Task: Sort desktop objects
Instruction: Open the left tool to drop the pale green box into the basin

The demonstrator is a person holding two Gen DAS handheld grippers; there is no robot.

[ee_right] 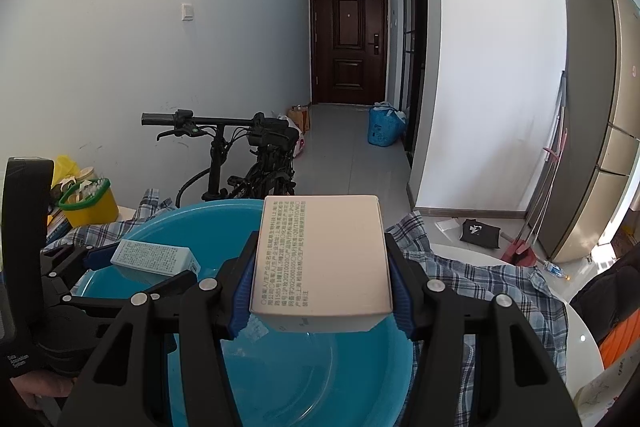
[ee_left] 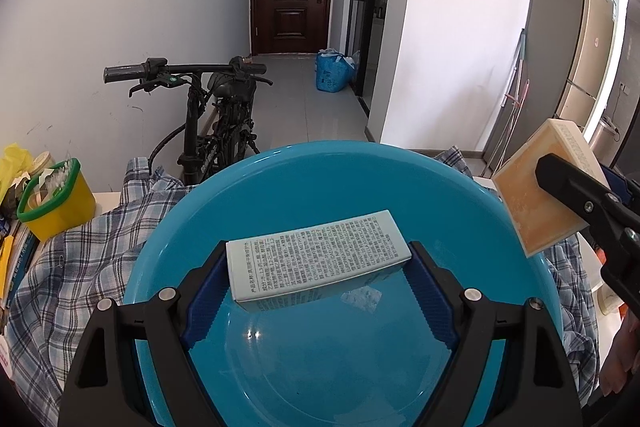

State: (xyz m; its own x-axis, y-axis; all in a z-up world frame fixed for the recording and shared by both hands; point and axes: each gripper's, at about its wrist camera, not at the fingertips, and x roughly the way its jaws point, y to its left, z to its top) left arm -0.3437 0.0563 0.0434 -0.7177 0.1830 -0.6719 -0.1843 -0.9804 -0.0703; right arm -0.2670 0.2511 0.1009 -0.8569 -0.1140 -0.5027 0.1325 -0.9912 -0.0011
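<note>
Basin: big blue basin (ee_left: 500, 227) sits on a plaid cloth (ee_left: 80, 247) on the counter, right under both sets of fingers, so each box already hangs over the open bowl.

Left box: pale green carton (ee_left: 320, 259) is crosswise between the left gripper (ee_left: 320, 291) fingers, long axis running straight from one pad to the other, so the pads press on its two short ends. It hangs above the basin floor, not touching it as far as I can tell.

Right box: wider cream box (ee_right: 320, 255) is clamped by its two long sides in the right gripper (ee_right: 320, 283), long axis pointing out ahead along the fingers, front end past the tips and over the far half of the basin.

Who's nearer: seen from the right wrist, the left carton looks lower, closer to the basin wall.

Next, my guess: both pairs of fingers just need to spread; the drop is straight down either way.
</note>
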